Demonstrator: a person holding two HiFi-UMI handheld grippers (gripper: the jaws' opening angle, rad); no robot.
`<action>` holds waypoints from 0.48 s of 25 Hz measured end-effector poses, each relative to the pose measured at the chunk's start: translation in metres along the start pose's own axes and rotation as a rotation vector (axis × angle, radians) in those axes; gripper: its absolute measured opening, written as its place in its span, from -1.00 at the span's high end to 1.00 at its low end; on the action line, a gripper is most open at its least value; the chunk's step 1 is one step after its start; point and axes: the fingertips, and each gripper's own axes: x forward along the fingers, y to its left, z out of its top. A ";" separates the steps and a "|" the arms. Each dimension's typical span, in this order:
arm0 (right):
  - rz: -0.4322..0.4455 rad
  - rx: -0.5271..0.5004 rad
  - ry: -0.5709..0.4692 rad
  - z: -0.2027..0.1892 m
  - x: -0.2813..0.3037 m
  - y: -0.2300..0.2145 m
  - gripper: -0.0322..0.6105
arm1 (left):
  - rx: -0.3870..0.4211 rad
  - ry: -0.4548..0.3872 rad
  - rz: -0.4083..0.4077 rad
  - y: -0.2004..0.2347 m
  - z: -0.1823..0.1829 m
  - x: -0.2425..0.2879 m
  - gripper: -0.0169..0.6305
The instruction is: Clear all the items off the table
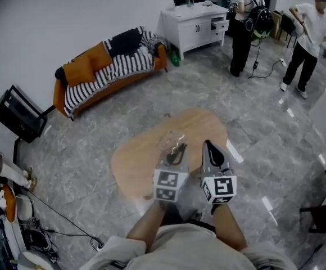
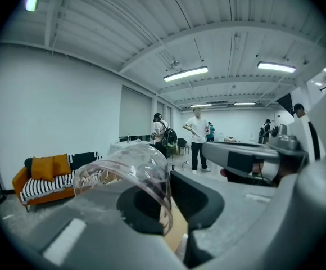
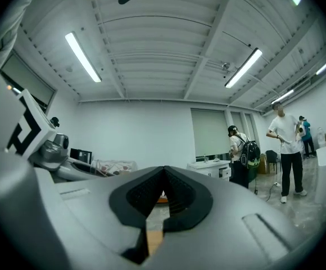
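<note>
My left tool (image 1: 177, 151) pinches a clear plastic cup (image 2: 130, 170) by its side, up over the wooden tabletop (image 1: 140, 157), and my right tool (image 1: 207, 145) beside it is closed and empty.

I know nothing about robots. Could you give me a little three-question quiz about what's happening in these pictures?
1. True or false: the right gripper is shut with nothing in it.
2. What does the left gripper hold? A) a clear plastic cup B) a book C) a spoon
3. Fill in: the blanket on the orange sofa is black-and-white ____.

Key: 1 true; 2 A; 3 striped.
</note>
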 end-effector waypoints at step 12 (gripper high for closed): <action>-0.029 -0.053 -0.029 0.024 -0.025 -0.019 0.88 | 0.015 -0.031 -0.051 -0.036 0.017 0.003 0.80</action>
